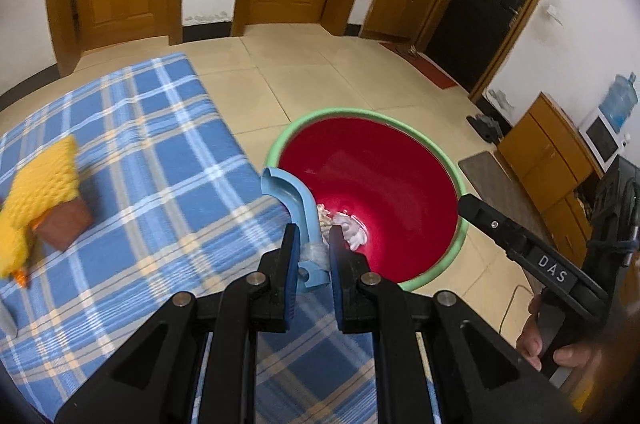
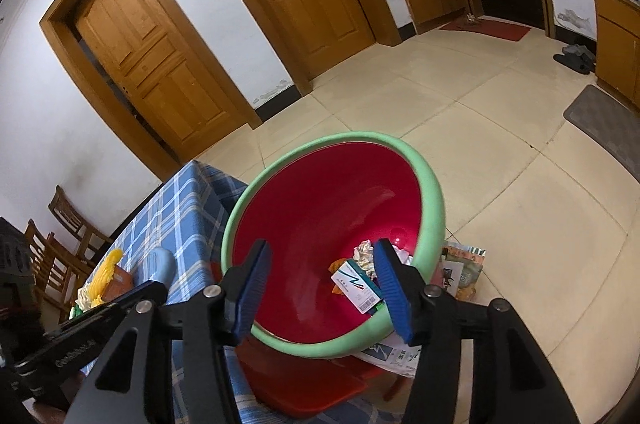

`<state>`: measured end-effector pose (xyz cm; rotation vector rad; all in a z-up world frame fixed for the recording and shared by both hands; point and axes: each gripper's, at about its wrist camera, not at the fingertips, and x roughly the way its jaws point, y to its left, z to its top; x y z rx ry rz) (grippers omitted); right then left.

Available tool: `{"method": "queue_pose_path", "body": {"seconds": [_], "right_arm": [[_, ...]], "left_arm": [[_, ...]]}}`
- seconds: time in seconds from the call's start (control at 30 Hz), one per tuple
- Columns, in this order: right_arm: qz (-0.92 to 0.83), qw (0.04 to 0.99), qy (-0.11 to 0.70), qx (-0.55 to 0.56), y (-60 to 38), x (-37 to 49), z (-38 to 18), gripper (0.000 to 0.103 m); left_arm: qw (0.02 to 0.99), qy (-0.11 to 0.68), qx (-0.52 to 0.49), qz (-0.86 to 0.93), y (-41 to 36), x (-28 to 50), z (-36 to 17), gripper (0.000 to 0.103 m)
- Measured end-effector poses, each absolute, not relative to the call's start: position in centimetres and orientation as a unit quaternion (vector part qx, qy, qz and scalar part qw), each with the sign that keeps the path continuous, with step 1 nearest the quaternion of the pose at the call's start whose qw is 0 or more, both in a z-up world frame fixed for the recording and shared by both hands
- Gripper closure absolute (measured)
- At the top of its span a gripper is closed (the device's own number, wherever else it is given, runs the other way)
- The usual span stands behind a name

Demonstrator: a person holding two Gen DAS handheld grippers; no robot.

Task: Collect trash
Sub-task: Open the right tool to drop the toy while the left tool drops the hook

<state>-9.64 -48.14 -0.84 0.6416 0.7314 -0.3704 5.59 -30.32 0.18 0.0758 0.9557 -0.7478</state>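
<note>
While the left tongs (image 1: 314,244) pinched the stem of a curved blue plastic piece (image 1: 294,202), their jaws stood nearly shut on it, with a bit of clear wrap caught at the grip. That piece arched over the edge of the desk (image 1: 160,160), covered in blue plaid cloth, toward the red basin with a green rim (image 1: 362,114) beside it. Crumpled white paper (image 1: 352,230) lay in the basin just past the fingertips.

The right tongs (image 2: 320,288) hung over the near rim of the same basin (image 2: 434,200), jaws about half open and gripping nothing. Between them, down inside, lay a small white-and-green carton (image 2: 354,284) among crumpled paper (image 2: 362,252) and other scraps.

A yellow sponge (image 1: 38,184) and a brown block (image 1: 64,224) rested on the desk, well apart from the basin. A hand (image 1: 560,344) held the right tool's grip.
</note>
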Motion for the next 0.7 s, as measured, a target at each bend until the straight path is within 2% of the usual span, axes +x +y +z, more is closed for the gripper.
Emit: {"method": "queue_pose_path", "body": {"seconds": [0.33,0.47,0.7], "right_arm": [[-0.190,0.863,0.344,0.317,-49.2,-10.4,-1.2,0.043],[-0.190,0.860,0.347,0.321,-49.5,-10.4,-1.6,0.042],[-0.190,0.860,0.350,0.319,-49.3,-10.3,-1.5,0.038]], "left_arm": [[0.807,0.454,0.068,-0.371,-34.4,6.2,-1.3,0.089],[0.807,0.460,0.065,-0.366,-34.8,6.1,-1.5,0.079],[0.809,0.466,0.058,-0.354,-34.1,5.9,-1.7,0.077]]}}
